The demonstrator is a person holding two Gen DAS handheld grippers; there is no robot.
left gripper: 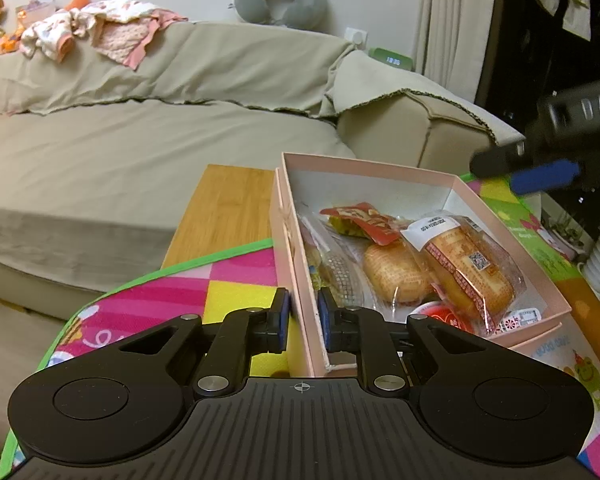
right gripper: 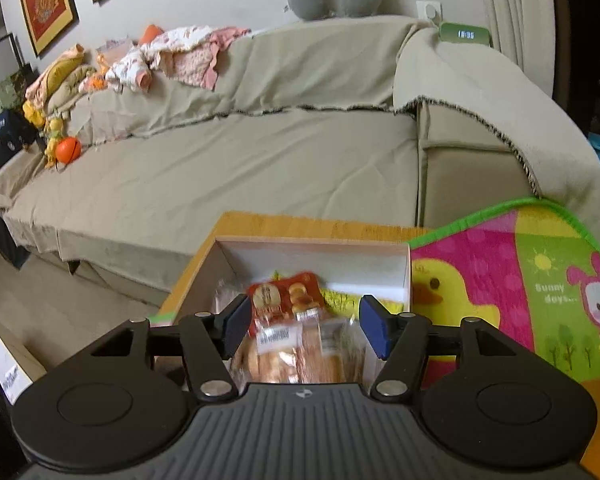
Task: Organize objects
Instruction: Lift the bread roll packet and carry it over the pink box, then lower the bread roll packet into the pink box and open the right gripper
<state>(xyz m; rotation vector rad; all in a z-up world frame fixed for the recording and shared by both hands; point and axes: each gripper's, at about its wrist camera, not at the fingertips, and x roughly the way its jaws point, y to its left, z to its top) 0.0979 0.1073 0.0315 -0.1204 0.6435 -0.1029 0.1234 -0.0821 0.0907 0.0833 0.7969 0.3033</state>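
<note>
We steady the pink box [left gripper: 296, 264] on the tabletop [left gripper: 224, 208] with our left claw [left gripper: 303, 320] straddling its near wall, pads not clearly pressing. Our right claw [right gripper: 306, 328] hangs open, empty, over the wrapped bread [right gripper: 296, 356] inside. Next: lower and close on it.

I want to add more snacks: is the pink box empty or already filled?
Partly filled. The pink box holds wrapped breads and a red packet in its near half; the white floor at the far end is bare.
</note>
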